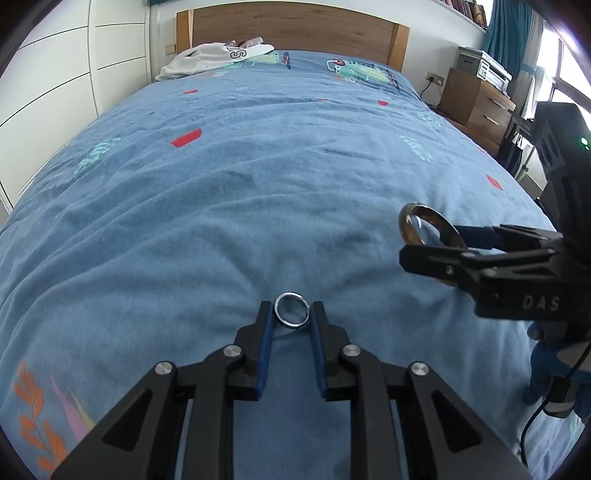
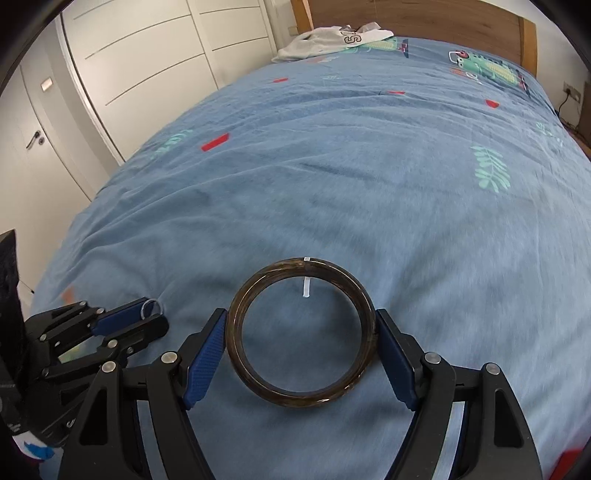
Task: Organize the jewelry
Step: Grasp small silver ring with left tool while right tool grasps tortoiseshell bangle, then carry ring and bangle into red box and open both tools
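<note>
- Two grippers are over the blue bed cover (image 1: 258, 177).
- Left gripper (image 1: 291, 309) has its pads closed on a small silver ring (image 1: 291, 310), low by the cover.
- Right gripper (image 2: 301, 332) clamps a dark brown bangle (image 2: 301, 334) between its blue pads, just beside the left one.
- White clothing (image 1: 207, 59) lies far away, near the wooden headboard (image 1: 291, 27).

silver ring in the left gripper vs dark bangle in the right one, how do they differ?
Size: the silver ring is far smaller than the dark bangle.
Look: the ring is bright, thin metal; the bangle is thick, dark brown and translucent, with a small white tag.
Grip: the left gripper is nearly closed around the ring; the right gripper spreads wide to span the bangle.
Shared: both are plain closed hoops, each pinched across its width, above the blue bedspread.
</note>
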A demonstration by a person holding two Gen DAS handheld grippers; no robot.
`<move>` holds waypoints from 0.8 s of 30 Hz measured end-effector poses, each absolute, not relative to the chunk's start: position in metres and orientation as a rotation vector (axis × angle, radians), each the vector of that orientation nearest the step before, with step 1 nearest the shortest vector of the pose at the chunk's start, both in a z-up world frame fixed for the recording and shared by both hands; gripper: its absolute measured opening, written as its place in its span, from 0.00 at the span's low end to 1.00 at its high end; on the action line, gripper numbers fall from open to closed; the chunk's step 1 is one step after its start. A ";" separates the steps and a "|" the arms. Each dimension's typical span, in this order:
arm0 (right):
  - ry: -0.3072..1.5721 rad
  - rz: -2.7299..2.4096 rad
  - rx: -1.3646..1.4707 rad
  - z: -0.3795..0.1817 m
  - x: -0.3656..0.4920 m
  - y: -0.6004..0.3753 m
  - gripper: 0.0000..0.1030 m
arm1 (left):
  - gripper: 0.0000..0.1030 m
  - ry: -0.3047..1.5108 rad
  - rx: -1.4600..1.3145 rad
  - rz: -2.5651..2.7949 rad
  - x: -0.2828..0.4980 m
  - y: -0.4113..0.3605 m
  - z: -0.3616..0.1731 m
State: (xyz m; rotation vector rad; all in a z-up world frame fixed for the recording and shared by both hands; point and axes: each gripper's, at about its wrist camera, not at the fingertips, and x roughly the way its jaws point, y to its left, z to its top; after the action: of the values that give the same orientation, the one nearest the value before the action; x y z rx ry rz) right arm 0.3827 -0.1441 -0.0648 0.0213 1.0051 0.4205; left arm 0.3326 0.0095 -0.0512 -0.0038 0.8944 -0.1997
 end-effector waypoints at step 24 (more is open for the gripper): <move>0.921 0.264 0.065 0.037 0.201 -0.264 0.74 | 0.18 0.848 0.037 -0.428 0.200 -0.091 0.036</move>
State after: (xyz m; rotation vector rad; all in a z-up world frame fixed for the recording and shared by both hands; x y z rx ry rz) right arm 0.2006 -0.2644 0.0367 0.0652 0.9212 0.2639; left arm 0.2002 -0.0909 0.0360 0.0368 0.8483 -0.4282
